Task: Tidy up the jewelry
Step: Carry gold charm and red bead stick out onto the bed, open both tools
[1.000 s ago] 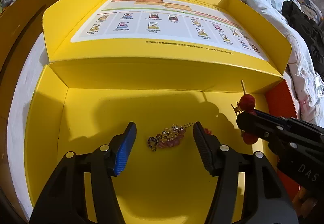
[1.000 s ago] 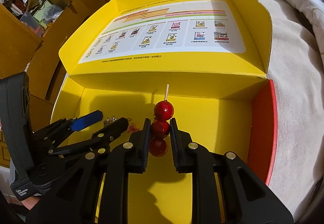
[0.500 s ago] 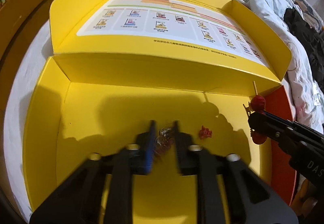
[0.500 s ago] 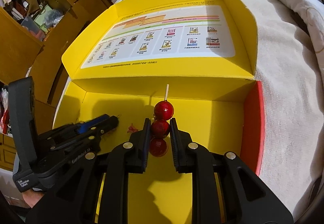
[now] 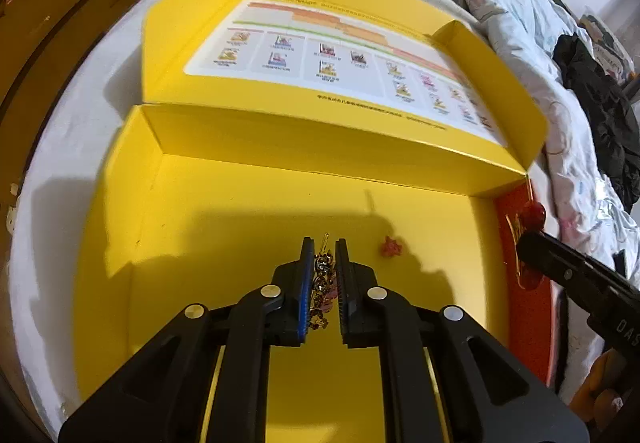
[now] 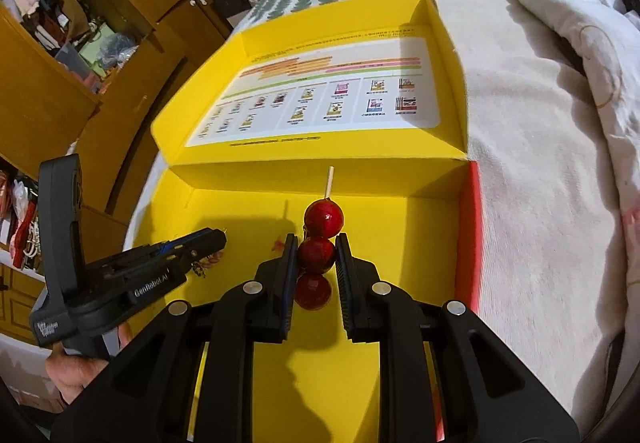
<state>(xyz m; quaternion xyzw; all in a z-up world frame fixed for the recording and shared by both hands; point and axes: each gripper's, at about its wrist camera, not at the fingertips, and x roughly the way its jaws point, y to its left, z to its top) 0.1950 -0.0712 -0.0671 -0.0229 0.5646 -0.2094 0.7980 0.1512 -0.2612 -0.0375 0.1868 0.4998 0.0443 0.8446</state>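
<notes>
My left gripper [image 5: 322, 247] is shut on a gold and pink beaded jewelry piece [image 5: 322, 283] and holds it above the floor of the open yellow box [image 5: 160, 243]. My right gripper [image 6: 317, 243] is shut on a red bead hairpin [image 6: 323, 219] with three red balls and a pale stick, held above the box's right half. A small red ornament [image 5: 390, 246] lies on the box floor to the right of my left gripper. In the right wrist view the left gripper [image 6: 216, 239] is at the left, jewelry dangling under it.
The box lid [image 5: 320, 55] with a printed sheet lies open behind. The box has a red right wall [image 6: 474, 227]. It sits on a bed with a white blanket [image 6: 532, 171] and rumpled quilt [image 5: 520, 3]. Wooden cabinets [image 6: 60, 91] stand at the left.
My left gripper closed on the gold jewelry piece and lifted it. Both grippers have risen and pulled back from the box. The right gripper kept its hold on the red hairpin.
</notes>
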